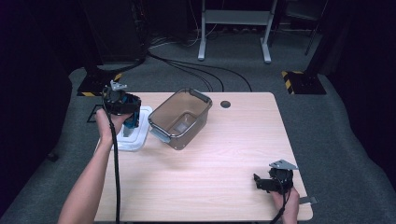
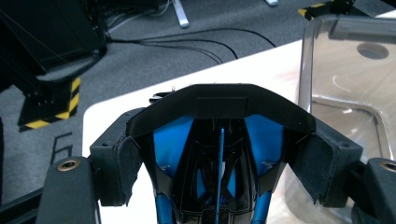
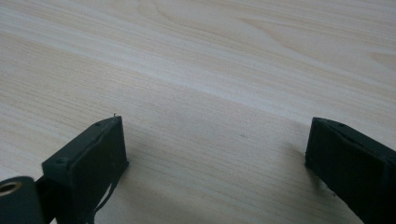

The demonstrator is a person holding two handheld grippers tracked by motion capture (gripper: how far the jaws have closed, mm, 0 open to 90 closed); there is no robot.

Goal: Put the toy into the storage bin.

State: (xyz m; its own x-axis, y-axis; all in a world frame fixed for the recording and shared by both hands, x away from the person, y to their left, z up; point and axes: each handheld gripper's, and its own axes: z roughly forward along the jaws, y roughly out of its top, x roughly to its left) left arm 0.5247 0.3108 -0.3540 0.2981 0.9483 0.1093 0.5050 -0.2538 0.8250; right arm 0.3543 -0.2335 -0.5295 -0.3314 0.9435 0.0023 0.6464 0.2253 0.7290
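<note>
Blue-and-black plastic toy car, clamped nose-up between your left tongs, hangs above the white plastic lid at the worktop's left edge; the clear, smoke-tinted plastic tub just beside it awaits. Your left forearm angles up. Your right tongs rest wide apart, holding nothing, near the front right corner.

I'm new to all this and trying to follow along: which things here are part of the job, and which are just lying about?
Part of the job:
- black and blue object, held in the left gripper
- clear container, open
- white lid under that gripper

Lying about:
- right gripper, jaws open on the table
- floor cables
- metal stand
</note>
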